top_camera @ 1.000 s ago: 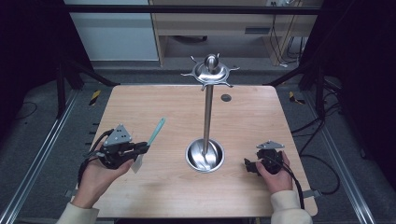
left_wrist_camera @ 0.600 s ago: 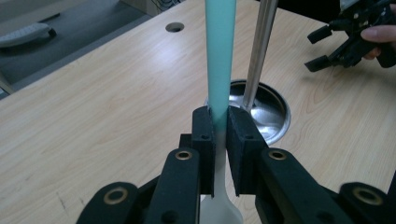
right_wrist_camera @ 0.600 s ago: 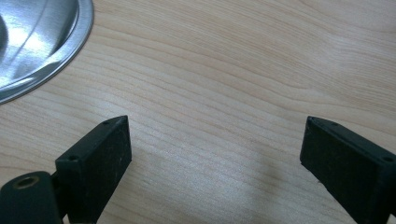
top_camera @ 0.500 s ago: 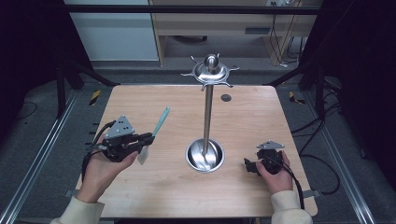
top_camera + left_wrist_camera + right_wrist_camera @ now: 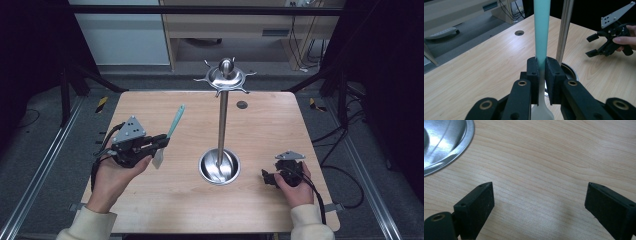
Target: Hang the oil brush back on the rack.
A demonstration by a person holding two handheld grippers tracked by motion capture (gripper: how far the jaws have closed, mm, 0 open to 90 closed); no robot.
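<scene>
Between left gripper (image 5: 540, 72) pads: spatula (image 5: 541, 30) neck clamped, handle projecting forward.

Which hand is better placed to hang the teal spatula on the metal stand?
Left. The left tool is already shut on the teal spatula, held off the table near the stand. The right tool sits open and holds nothing, low over the table by the stand's base.

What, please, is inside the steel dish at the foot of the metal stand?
The upright pole rises from the middle of the steel dish; apart from it I see just shiny reflections. The spot directly behind the pole's foot is hidden.
</scene>
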